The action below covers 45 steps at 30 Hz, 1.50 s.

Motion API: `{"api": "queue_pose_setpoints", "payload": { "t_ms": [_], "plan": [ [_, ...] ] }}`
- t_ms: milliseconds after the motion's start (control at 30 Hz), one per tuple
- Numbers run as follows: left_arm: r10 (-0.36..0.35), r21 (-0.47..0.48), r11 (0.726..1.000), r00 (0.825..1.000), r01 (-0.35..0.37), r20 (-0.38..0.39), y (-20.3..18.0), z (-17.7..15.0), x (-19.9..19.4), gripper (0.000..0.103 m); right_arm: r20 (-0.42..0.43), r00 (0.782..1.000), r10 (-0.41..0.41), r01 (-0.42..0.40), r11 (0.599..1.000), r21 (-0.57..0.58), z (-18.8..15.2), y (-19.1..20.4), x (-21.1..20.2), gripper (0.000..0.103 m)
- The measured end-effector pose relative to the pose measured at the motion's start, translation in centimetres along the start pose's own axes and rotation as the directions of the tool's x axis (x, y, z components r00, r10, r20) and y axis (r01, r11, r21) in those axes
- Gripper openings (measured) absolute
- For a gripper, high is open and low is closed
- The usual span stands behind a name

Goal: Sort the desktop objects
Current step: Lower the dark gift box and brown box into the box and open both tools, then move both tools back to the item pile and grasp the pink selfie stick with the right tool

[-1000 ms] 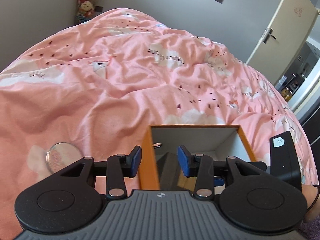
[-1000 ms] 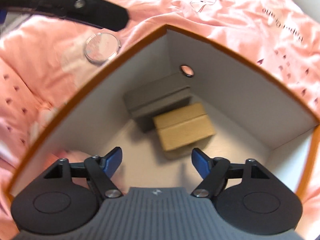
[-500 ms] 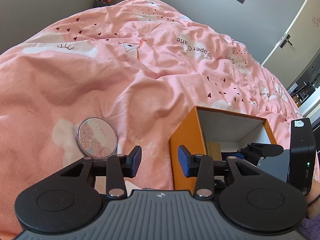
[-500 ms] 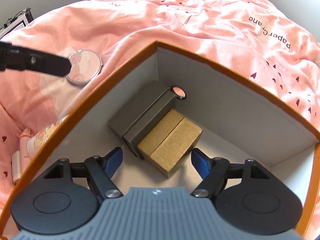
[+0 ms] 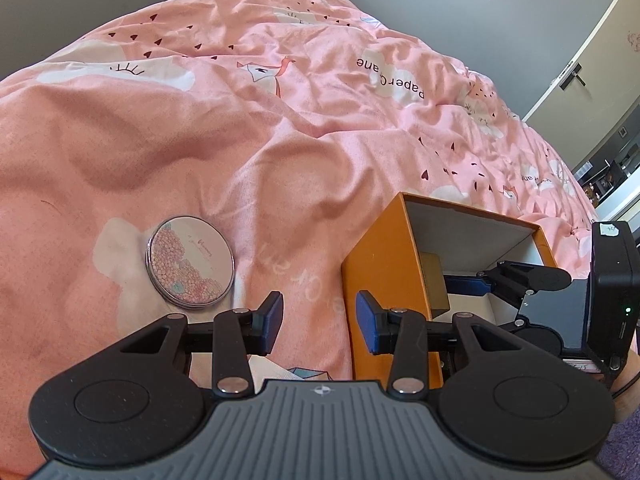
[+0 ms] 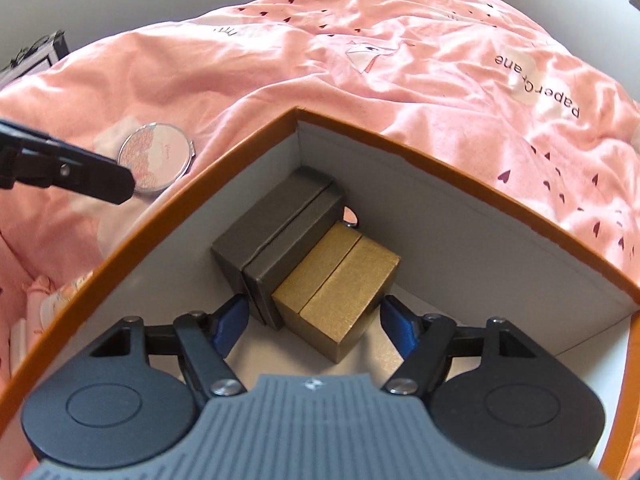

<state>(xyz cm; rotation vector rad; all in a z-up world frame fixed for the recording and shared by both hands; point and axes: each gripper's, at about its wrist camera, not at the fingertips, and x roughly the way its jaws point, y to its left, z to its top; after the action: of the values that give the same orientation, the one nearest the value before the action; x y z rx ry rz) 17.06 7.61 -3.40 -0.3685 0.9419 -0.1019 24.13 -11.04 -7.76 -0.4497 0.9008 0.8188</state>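
Round floral compact mirror (image 5: 191,263) flat on pink duvet (image 5: 280,132), left of orange box (image 5: 384,280); left gripper (image 5: 319,317) above bedding between them, fingers spread, nothing held. Inside box: dark grey case (image 6: 280,236) touching gold box (image 6: 340,280), small round item (image 6: 351,216) behind them, partly hidden. Right gripper (image 6: 314,320) in box, fingers wide, straddling gold box's near end, no contact.

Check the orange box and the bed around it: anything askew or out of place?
Nothing damaged or spilled. The round compact mirror lies on the pink duvet outside the orange box, while the grey box and gold box sit inside.
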Motion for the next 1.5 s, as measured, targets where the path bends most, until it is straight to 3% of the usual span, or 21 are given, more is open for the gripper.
{"api": "queue_pose_setpoints", "payload": {
  "t_ms": [167, 233, 300, 467, 900, 1200, 1500],
  "plan": [
    [0.004, 0.002, 1.0, 1.0, -0.004, -0.006, 0.0, -0.1, 0.1, 0.046, -0.029, 0.999, 0.022, -0.023, 0.999, -0.029, -0.2, 0.2, -0.6, 0.072],
    [0.005, 0.002, 1.0, 1.0, -0.005, -0.008, 0.0, -0.1, 0.2, 0.046, -0.052, 0.999, 0.005, -0.007, 1.0, -0.028, -0.2, 0.2, -0.5, 0.065],
    [0.008, 0.005, 1.0, 1.0, -0.008, -0.013, -0.1, -0.2, 0.3, 0.047, -0.075, 0.997, -0.019, 0.017, 1.0, -0.022, -0.3, 0.2, 0.0, 0.045],
    [0.017, 0.013, 1.0, 1.0, -0.017, -0.024, -0.1, -0.3, 0.4, 0.046, -0.066, 0.996, -0.061, 0.058, 0.997, -0.05, -0.4, 0.4, 0.9, 0.037],
    [0.023, 0.027, 0.999, 0.999, -0.021, -0.042, -0.5, -0.5, 0.8, 0.047, -0.043, 0.995, -0.087, 0.086, 0.996, -0.031, 0.0, -0.2, 1.6, 0.037],
    [0.033, 0.078, 0.996, 0.999, -0.03, -0.027, -1.5, -0.9, -1.5, 0.046, -0.052, 0.993, -0.108, 0.11, 0.994, 0.03, -0.4, 0.5, -1.3, 0.038],
    [0.054, 0.135, 0.989, 0.998, -0.053, -0.01, -0.6, -1.4, -6.3, 0.046, 0.123, 0.986, -0.11, 0.104, 0.993, 0.059, -0.8, 4.5, -8.0, 0.044]
  ]
}}
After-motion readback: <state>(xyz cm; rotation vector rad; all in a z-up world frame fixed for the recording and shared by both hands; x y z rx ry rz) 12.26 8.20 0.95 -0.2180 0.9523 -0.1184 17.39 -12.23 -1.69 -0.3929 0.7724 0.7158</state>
